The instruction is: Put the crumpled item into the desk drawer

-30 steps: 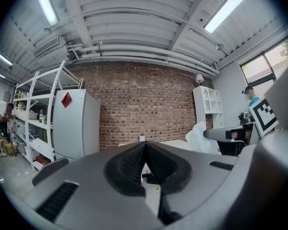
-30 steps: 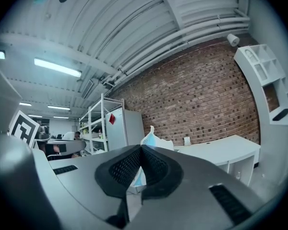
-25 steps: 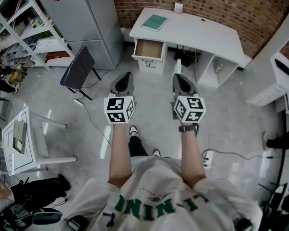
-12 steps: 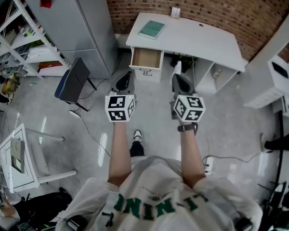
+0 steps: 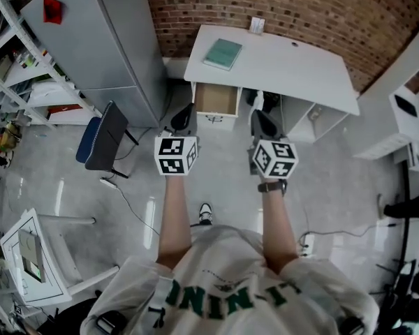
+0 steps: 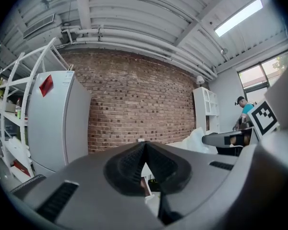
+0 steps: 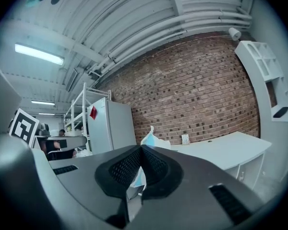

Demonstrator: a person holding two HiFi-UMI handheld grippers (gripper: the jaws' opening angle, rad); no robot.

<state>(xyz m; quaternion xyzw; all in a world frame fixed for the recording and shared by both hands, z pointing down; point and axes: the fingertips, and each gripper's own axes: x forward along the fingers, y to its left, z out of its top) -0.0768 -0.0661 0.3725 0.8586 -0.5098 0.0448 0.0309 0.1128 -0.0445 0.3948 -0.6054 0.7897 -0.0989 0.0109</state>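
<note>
A white desk [image 5: 293,65] stands against the brick wall, and its left drawer [image 5: 216,98] is pulled open and shows a bare wooden inside. My right gripper [image 5: 260,116] is shut on a crumpled white and pale-blue item [image 5: 258,101], just right of the drawer and in front of the desk. In the right gripper view the crumpled item [image 7: 150,139] sticks up from between the closed jaws of the right gripper [image 7: 141,150]. My left gripper [image 5: 184,115] hangs just left of the drawer front. In its own view the left gripper [image 6: 145,149] is shut with nothing in it.
A teal book [image 5: 222,53] lies on the desk's left end. A tall grey cabinet [image 5: 98,40] and a dark chair [image 5: 101,137] stand to the left. Metal shelving [image 5: 14,61] and a small white table [image 5: 28,264] are further left. A white shelf unit [image 5: 405,110] is on the right, and a cable [image 5: 129,201] crosses the floor.
The person has stepped toward the desk, so the desk and open drawer now lie closer to both gripper tips. Both grippers keep the same pose and the same grip.
</note>
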